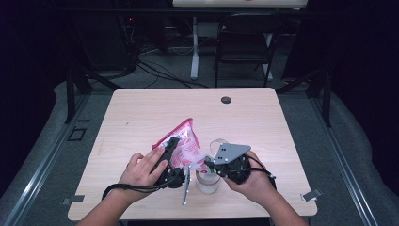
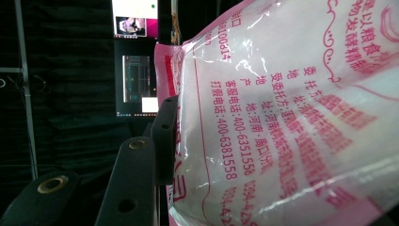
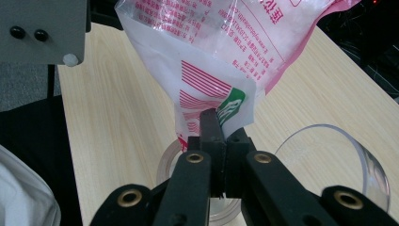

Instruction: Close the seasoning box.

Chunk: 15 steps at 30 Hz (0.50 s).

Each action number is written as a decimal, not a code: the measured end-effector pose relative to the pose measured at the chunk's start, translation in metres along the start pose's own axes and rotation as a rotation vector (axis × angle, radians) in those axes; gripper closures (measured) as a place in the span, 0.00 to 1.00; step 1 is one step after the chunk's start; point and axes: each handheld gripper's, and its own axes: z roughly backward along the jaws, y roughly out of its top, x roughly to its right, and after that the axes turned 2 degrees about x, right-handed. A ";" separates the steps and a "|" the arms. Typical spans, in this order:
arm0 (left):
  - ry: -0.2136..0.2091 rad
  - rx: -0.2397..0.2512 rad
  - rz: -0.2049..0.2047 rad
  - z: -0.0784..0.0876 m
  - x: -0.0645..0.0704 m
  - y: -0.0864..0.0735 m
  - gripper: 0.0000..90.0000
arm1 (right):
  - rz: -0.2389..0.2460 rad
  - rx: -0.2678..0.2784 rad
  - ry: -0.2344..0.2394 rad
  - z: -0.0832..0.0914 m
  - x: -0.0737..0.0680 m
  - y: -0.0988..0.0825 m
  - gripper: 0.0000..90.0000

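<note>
A pink and white plastic bag [image 1: 184, 141] of white grains hangs tilted over the table's front half. My left gripper [image 1: 170, 145] is shut on the bag's side, and one finger [image 2: 164, 141] presses flat against the printed film [image 2: 282, 117]. My right gripper [image 3: 220, 126] is shut on the bag's lower corner [image 3: 221, 101], which has green and red print. In the high view the right gripper [image 1: 209, 163] sits just above a small clear cup [image 1: 207, 182] with white contents. The cup's rim [image 3: 165, 165] shows under the shut jaws.
A clear round dish or lid [image 3: 362, 160] stands just right of the cup, faint in the high view [image 1: 219, 142]. A black round plug [image 1: 226, 100] sits at the far edge of the wooden table [image 1: 141, 113]. A folding chair [image 1: 244, 37] stands beyond the table.
</note>
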 end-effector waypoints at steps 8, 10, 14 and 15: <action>0.009 0.002 -0.012 0.000 -0.001 0.000 0.66 | 0.000 0.000 -0.002 -0.001 0.000 -0.001 1.00; 0.010 0.005 -0.011 0.000 -0.001 0.001 0.66 | 0.001 -0.001 -0.002 -0.001 0.000 -0.001 1.00; 0.010 0.007 -0.010 0.001 -0.002 0.001 0.66 | -0.004 0.001 -0.003 -0.001 -0.001 -0.001 1.00; 0.010 0.007 -0.010 0.001 -0.002 0.001 0.66 | -0.005 0.003 -0.002 -0.001 -0.001 -0.001 1.00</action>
